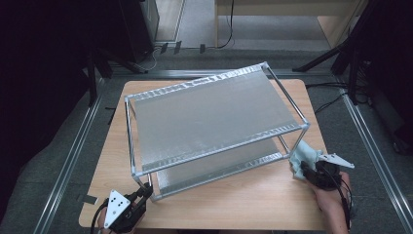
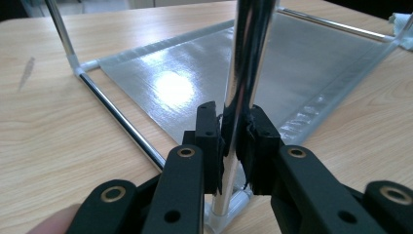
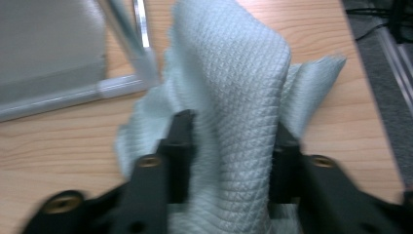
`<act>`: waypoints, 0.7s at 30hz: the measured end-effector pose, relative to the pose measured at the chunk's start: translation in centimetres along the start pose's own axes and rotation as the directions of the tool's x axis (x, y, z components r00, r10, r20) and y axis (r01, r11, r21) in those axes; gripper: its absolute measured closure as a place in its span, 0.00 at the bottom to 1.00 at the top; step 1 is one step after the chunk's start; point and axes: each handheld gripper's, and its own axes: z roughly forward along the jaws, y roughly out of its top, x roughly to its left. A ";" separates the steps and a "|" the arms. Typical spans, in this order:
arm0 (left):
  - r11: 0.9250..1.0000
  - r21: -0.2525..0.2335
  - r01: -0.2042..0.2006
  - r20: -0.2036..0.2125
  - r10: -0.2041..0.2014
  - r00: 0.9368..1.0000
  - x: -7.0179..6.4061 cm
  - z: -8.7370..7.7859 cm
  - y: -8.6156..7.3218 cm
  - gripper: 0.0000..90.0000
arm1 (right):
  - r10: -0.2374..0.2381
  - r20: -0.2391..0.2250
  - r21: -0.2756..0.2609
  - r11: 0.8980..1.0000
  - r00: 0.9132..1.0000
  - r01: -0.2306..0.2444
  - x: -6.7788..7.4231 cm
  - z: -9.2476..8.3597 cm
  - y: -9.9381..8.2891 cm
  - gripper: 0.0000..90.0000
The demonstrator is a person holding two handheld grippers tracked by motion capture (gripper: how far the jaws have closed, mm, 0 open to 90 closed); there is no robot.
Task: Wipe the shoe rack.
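High view: left gripper (image 1: 142,194) fingers clamp the rack (image 1: 214,117) near-corner post to steady it on the bench (image 1: 253,204), while right gripper (image 1: 304,168) fingers, partly closed, bunch the cloth (image 3: 234,83) beside the other post, likely for wiping

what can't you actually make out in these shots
- Right tool, right gripper view: motion blur and the cloth bunched between the jaws hide whether the pads press it.
- Lower shelf, high view: mostly covered by the top shelf.
- Post foot, left gripper view: hidden behind the left tool.
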 end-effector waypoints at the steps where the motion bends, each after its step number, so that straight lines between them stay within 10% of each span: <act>1: 1.000 0.000 0.000 0.000 0.000 1.000 0.0 0.0 0.0 0.89 | 0.000 0.000 0.000 1.000 1.000 0.000 0.0 0.0 0.0 0.75; 2: 1.000 0.000 0.005 0.000 -0.005 1.000 0.0 0.0 0.0 0.89 | -0.012 0.005 0.008 1.000 1.000 0.012 0.6 -0.1 0.1 0.88; 9: 1.000 -0.003 -0.008 -0.011 0.008 1.000 -0.1 0.0 0.0 0.89 | -0.089 -0.009 -0.109 0.990 0.996 0.088 2.5 -1.7 1.1 0.90; 14: 1.000 -0.007 -0.015 -0.008 0.015 1.000 -0.1 0.0 -0.1 0.89 | -0.112 -0.022 -0.299 0.949 0.993 0.100 3.5 -5.3 3.6 0.90; 15: 1.000 -0.009 -0.018 -0.006 0.018 1.000 -0.1 0.0 -0.1 0.90 | -0.116 -0.016 -0.373 0.922 0.993 0.102 3.8 -6.7 4.3 0.89; 16: 1.000 -0.009 -0.018 -0.006 0.018 1.000 -0.1 0.0 -0.1 0.90 | -0.116 -0.016 -0.373 0.922 0.993 0.102 3.8 -6.7 4.3 0.89; 17: 1.000 -0.010 -0.019 -0.004 0.019 1.000 0.0 0.0 -0.1 0.89 | -0.119 -0.013 -0.425 0.900 0.993 0.102 4.2 -7.8 4.6 0.89; 21: 1.000 -0.011 -0.024 -0.002 0.024 1.000 0.0 0.0 -0.1 0.90 | -0.160 -0.025 -0.391 0.910 0.987 0.138 4.6 -7.1 4.1 0.88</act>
